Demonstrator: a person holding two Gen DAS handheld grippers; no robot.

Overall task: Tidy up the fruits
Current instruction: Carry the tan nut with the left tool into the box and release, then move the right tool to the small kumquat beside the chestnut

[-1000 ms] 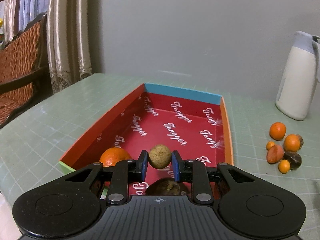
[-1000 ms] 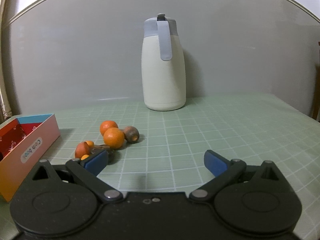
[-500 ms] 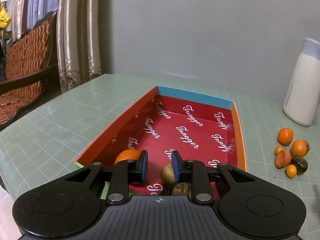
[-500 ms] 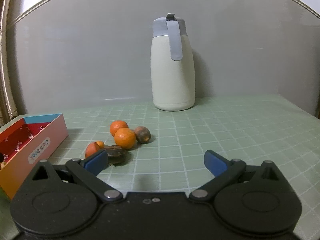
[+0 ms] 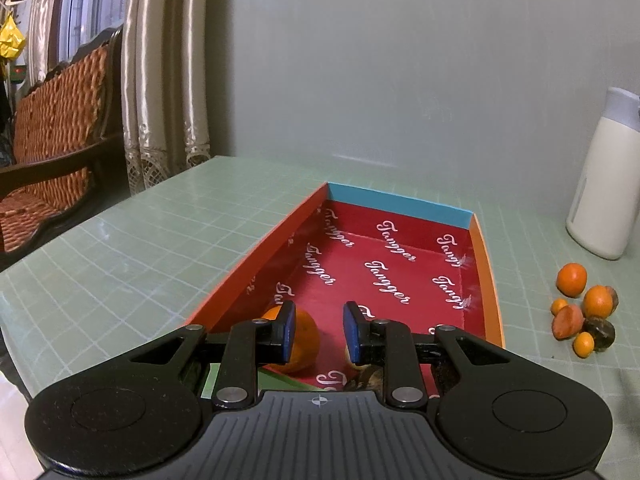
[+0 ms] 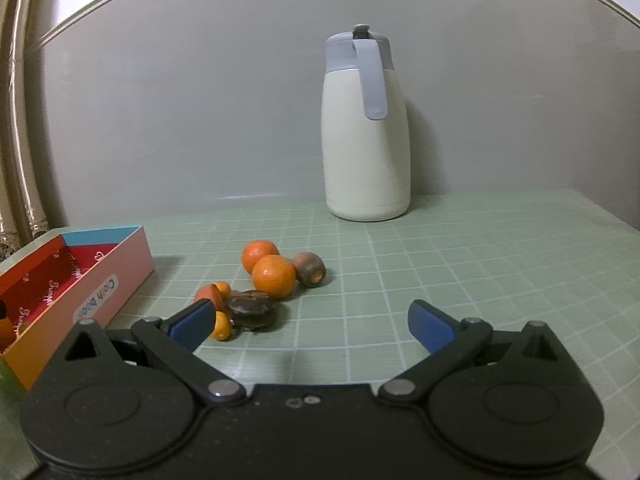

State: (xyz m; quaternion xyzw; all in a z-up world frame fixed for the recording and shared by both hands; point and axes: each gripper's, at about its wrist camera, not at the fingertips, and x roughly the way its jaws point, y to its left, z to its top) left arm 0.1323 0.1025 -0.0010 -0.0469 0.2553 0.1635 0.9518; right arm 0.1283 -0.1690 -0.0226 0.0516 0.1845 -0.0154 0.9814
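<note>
My left gripper [image 5: 319, 332] hovers over the near end of the red-lined box [image 5: 396, 206], jaws a small gap apart with nothing between them. Below it in the box lie an orange [image 5: 306, 340], a tan round fruit [image 5: 348, 355] mostly hidden behind the right pad, and a dark fruit [image 5: 366, 378]. On the green mat right of the box sits a cluster of fruits [image 5: 584, 312]. In the right wrist view my right gripper [image 6: 310, 320] stands wide open just short of that cluster: two oranges [image 6: 273, 276], a brown fruit [image 6: 310, 270], a dark fruit [image 6: 252, 312] and small orange ones [image 6: 221, 326].
A white jug with a grey lid [image 6: 366, 140] stands at the back by the wall. The box [image 6: 104, 292] lies left of the fruit cluster. A wicker chair [image 5: 48, 160] and curtains are beyond the table's left edge.
The left gripper let go of the tan round fruit, which dropped into the box. The right gripper has swung slightly left; the fruits now sit nearer its left finger.
</note>
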